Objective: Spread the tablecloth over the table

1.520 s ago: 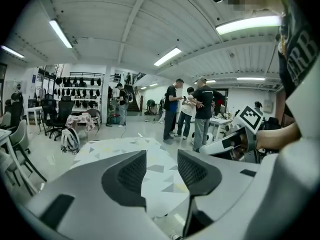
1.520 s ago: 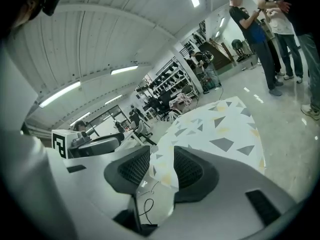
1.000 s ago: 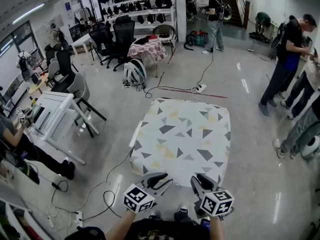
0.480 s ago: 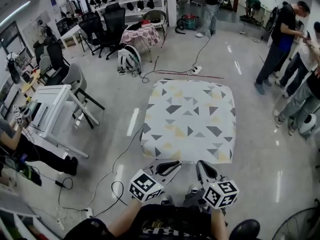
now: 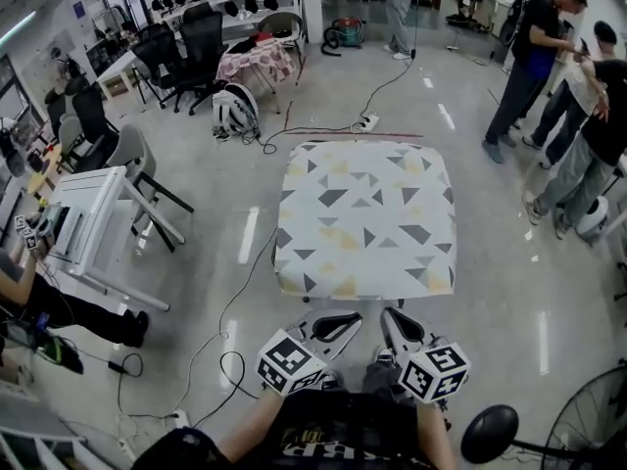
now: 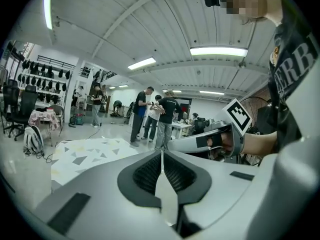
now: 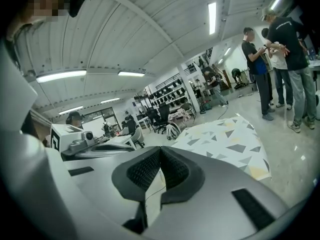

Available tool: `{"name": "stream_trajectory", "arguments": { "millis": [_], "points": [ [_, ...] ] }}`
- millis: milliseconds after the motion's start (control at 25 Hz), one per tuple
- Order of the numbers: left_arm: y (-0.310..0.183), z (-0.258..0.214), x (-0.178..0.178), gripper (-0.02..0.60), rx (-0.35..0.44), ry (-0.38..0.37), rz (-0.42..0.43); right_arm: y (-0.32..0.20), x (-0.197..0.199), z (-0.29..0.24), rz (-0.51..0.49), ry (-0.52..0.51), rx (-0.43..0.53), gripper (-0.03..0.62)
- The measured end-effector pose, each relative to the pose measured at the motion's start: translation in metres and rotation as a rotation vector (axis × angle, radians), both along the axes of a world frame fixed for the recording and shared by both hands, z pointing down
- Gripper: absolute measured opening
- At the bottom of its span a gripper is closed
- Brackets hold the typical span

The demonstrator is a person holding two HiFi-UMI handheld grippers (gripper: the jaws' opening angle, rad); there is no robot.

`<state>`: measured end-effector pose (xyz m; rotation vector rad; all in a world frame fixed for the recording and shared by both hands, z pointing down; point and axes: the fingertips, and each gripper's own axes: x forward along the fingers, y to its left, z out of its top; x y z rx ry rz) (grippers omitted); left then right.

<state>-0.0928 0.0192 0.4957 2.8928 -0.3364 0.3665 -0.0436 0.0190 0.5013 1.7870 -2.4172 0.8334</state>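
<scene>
Your left gripper and right gripper now sit farther back from the tablecloth, fingers together and empty; it drapes the whole counter, so spreading looks finished

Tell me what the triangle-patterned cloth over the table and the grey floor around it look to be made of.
White cloth with grey and yellow triangles: looks like thin, soft fabric with a matte finish; it hangs down over the edges without glare. The fibre cannot be told. Grey floor: hard and polished, perhaps tile or sealed concrete; ceiling lights reflect in it as bright streaks.
</scene>
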Motion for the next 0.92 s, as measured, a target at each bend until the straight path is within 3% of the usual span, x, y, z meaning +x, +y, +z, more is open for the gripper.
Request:
{"name": "stream_trajectory", "arguments": {
  "millis": [920],
  "points": [
    [0.025,0.001,-0.014,0.031,0.000,0.014,0.039,0.019,-0.016,0.000,0.007,0.074,0.007,0.014]
  ]
}}
